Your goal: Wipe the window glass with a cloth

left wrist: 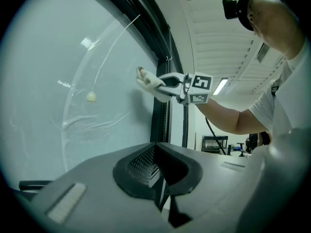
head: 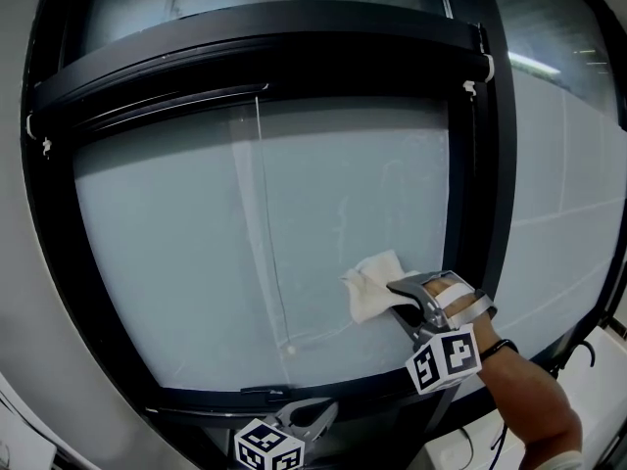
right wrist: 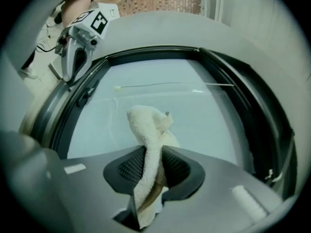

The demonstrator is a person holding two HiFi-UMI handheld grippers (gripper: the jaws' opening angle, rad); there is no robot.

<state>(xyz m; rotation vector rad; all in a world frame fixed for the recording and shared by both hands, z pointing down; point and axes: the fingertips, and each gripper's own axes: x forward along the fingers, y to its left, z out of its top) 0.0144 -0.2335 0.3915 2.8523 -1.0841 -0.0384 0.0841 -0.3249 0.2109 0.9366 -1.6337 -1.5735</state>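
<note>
The cloth [head: 374, 287], white and towel-like, lies bunched against the window glass [head: 196, 233] in the lower right part of the pane. It is near the right upright of the black frame [head: 472, 194] and somewhat above the bottom rail.

The right gripper [head: 394, 300] is clamped on the cloth. In the right gripper view the fabric runs up between the two ribbed pads and folds over in front of them toward the glass. The person's hand [head: 458, 297] holds this gripper, and a cube with black-and-white square markers [head: 443, 358] sits below it.

The left gripper [head: 315, 414] is low, under the bottom rail and off the glass. Its jaws are together with nothing between them.

A thin cord [head: 266, 223] hangs down the pane left of the cloth and ends in a small bead [head: 290, 351]. Faint streaks [left wrist: 92, 123] show on the glass near the bead. Wide bare glass lies to the left of the cloth and above it.
</note>
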